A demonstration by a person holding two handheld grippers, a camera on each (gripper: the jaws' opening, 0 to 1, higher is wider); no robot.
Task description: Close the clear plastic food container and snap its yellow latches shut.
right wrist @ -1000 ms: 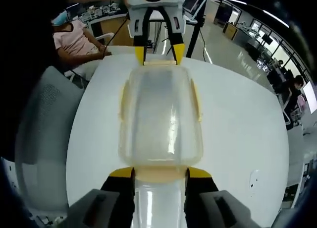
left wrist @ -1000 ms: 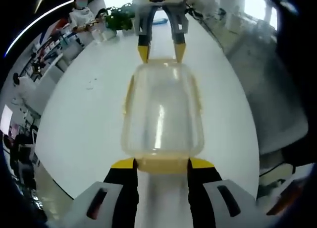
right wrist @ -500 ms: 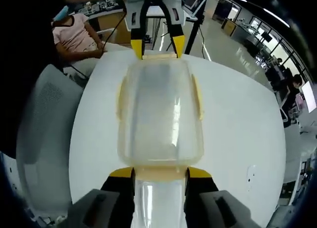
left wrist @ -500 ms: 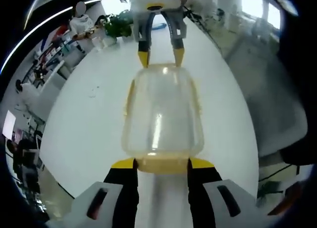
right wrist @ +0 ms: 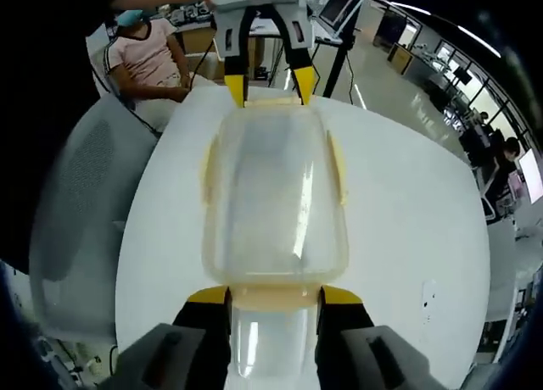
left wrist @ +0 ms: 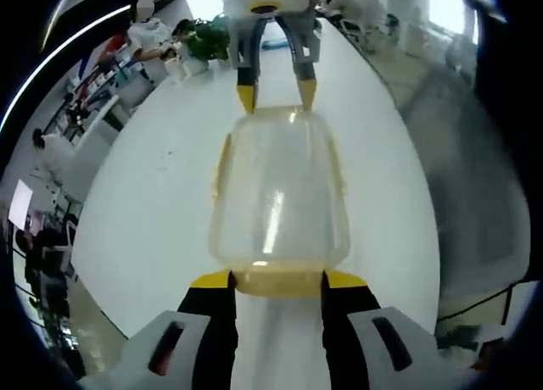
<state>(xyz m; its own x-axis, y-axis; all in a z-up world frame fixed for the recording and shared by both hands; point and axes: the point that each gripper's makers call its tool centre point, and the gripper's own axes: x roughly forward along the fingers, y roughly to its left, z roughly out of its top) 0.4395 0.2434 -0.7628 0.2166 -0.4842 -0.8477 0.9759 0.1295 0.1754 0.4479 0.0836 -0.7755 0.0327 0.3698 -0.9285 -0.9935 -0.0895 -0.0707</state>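
Around my work sits a round white tabletop (left wrist: 144, 212), and past its edge at 11 o'clock in the left gripper view stands a green potted plant (left wrist: 206, 37) with a person in white (left wrist: 151, 36) beside it. At 3 o'clock there is a grey chair (left wrist: 475, 195), pushed up near the tabletop's edge. In the right gripper view another grey chair (right wrist: 72, 229) sits at 9 o'clock, a seated person in a pink top (right wrist: 153, 59) at 11 o'clock, and a black stand leg (right wrist: 344, 55) rises at 1 o'clock. Nothing lies between either tool and the work.

The clear plastic food container (left wrist: 278, 199) rests lengthwise on the tabletop, lid on, between my two tools. My left hand-held gripper (left wrist: 278, 280) has its jaws parted around the near-end yellow latch (left wrist: 278, 281), yellow tips flanking it (touching or just beside, I cannot tell). At 12 o'clock my right hand-held gripper (left wrist: 277, 93) meets the far end, jaws likewise spread.

In the right gripper view the same container (right wrist: 273, 195) fills the centre, my right hand-held gripper (right wrist: 273, 295) straddles its near latch (right wrist: 273, 298), and the left one (right wrist: 263, 86) sits at the far end at 12 o'clock. Side latches (right wrist: 337, 165) lie flat against the walls.
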